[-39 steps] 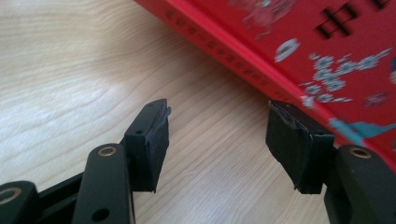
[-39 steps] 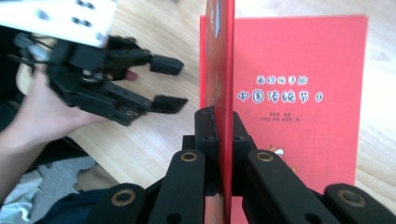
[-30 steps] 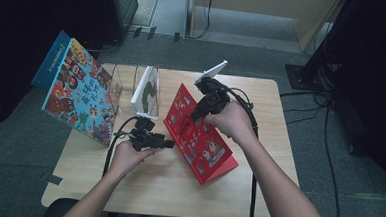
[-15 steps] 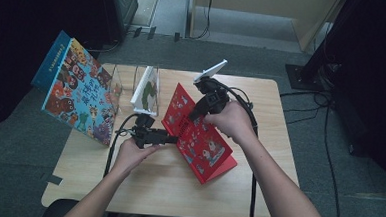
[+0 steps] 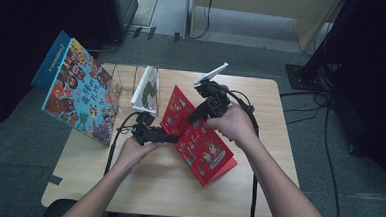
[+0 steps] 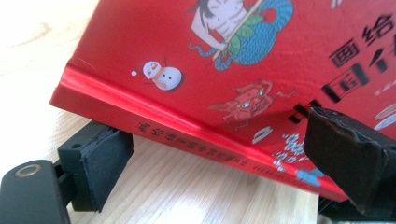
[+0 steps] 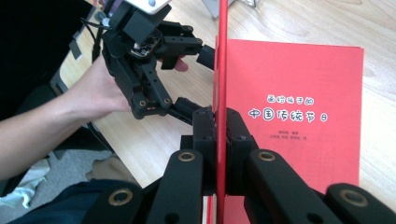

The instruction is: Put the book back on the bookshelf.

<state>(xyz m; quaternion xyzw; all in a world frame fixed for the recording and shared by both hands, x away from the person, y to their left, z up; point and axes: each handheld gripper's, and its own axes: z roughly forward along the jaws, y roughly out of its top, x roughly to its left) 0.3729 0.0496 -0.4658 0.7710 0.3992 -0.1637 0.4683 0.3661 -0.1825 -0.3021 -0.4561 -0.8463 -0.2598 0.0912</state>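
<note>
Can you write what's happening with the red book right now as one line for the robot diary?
right gripper: shut on red book's lifted cover | left gripper: jaws just opened, astride red book spine, not pressing | table: bears book

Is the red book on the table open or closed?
Open. The right gripper holds the red book's front cover raised on edge; the title page lies exposed.

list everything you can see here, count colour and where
red book: 1, red, table middle, front cover lifted on edge
big book: 1, blue with colourful figures, leaning at table's left edge
white book: 1, white and green, upright in stand
stand: 1, clear, table's far left
table: 1, light wood
left claw: 1, black, jaws just opened, pads off the red book's spine edge
right claw: 1, black, shut on the lifted cover
hands: 2, one per claw
</note>
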